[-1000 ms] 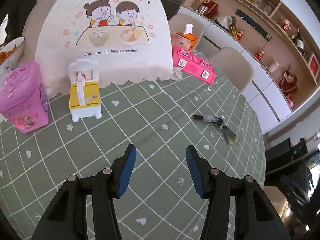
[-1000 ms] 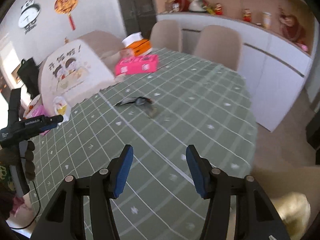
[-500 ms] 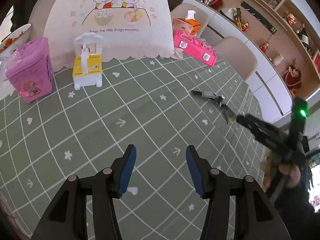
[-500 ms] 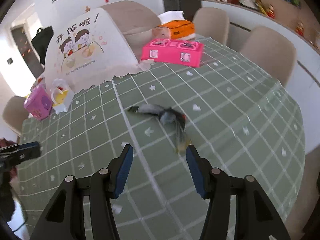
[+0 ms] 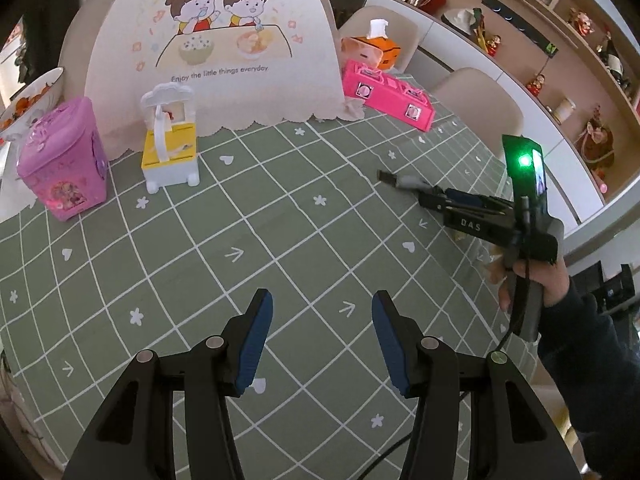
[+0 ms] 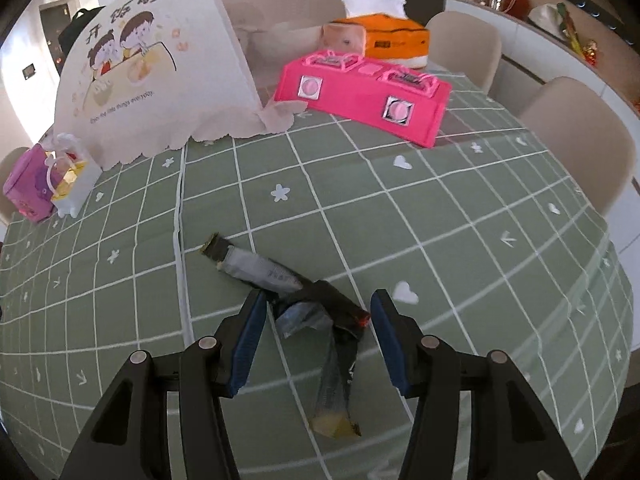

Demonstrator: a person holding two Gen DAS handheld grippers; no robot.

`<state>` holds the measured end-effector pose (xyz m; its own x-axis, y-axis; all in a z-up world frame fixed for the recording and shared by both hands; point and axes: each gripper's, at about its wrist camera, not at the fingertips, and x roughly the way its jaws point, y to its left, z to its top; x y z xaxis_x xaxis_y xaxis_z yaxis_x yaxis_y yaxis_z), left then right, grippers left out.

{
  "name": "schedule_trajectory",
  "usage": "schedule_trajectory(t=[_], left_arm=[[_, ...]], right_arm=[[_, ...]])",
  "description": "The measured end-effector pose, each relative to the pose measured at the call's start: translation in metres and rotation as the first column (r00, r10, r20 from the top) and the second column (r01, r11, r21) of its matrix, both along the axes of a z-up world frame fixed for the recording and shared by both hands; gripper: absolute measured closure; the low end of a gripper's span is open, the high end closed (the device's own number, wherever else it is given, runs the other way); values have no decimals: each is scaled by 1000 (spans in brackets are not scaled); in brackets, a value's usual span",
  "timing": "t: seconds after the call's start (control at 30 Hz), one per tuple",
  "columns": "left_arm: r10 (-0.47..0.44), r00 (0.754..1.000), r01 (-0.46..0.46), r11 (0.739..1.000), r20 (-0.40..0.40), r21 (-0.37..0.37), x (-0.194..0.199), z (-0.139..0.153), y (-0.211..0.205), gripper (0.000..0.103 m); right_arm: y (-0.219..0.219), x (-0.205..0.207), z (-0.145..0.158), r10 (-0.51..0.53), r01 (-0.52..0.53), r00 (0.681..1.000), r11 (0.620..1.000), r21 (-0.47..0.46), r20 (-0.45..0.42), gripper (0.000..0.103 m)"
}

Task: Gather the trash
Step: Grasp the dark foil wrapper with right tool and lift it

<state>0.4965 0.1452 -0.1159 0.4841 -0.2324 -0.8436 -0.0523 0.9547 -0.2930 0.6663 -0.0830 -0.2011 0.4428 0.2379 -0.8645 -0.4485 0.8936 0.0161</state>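
Left to right across the table [image 5: 304,240], which has a green grid-pattern cloth with white hearts and stars:

- Pink-purple plastic toy bin [image 5: 64,168], about 10 o'clock from the left tool.
- Yellow-and-white toy bin with a white handle [image 5: 170,140] just beside it, 11 o'clock.
- Behind both, a cream dome-shaped fabric food cover printed with two cartoon kids [image 5: 216,48], 12 o'clock.
- Hot-pink plastic toy stove [image 5: 386,96] at 1 o'clock, touching the cover's scalloped edge. Orange tissue box with a white tissue sticking out [image 5: 374,46] just behind it.

Left tool [image 5: 322,340]: black arms, blue pads, jaws spread, nothing between them. It hangs over bare cloth at the near edge.

Trash: crumpled grey-and-black foil snack wrapper [image 6: 288,292], flat on the cloth, at 2 o'clock from the left tool. One strip runs toward 10 o'clock, another trails back toward 6 o'clock and ends in a yellowish torn tip.

Right tool [image 6: 318,344]: jaws spread, straddling the crumpled middle of the wrapper. Left pad is right at the wrapper's edge; can't tell if it touches. Right pad is clear. No pinch.

From the left camera, the right tool [image 5: 430,200] has a lit green LED, and a hand in a dark sleeve [image 5: 540,280] grips its handle.
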Motion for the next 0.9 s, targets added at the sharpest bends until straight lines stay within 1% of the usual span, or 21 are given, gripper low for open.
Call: schedule_trajectory(t=[0.07,0.13,0.2,0.27,0.37,0.47,0.57,0.63,0.77,0.9], left_arm=[[1,1000,-1,1000,-3,0,1,-1,0,50],[-2,1000,2,1000,-4,-4,3,-1,-1,50],[-5,1000,5,1000,-1,-6,4,-2,-2,50],[-3,1000,3,1000,0,-9,6,-4,-1,50],[5,1000,-5,1000,-1,-10,10,-8,3,50],[24,1000,-24,1000,-4,1,16,-12,11,50],[45,999,-45,999,-12,-13,21,-16,19,50],[39,999,-39,999,-6,-20,23,-16,19,50],[9,1000,-10,999,-16,-46,21,-18,16,50],[-35,999,33,998,-23,-59,12,-20,9,50]], right_arm=[[1,2,0,7,-7,1000,1000,21,-8,51],[0,2,2,17,-14,999,998,66,-32,58],[-3,-1,5,27,-19,998,992,126,-59,59],[-4,-7,8,20,-11,998,989,145,-68,62],[-11,-18,12,-7,23,996,983,183,-86,65],[-19,-29,15,-46,71,992,975,210,-120,65],[-23,-43,22,-72,95,991,975,203,-117,65],[-24,-56,29,-83,103,990,975,197,-110,65],[-23,-84,40,-97,110,991,980,168,-88,65],[-23,-109,42,-131,144,987,977,157,-92,65]])
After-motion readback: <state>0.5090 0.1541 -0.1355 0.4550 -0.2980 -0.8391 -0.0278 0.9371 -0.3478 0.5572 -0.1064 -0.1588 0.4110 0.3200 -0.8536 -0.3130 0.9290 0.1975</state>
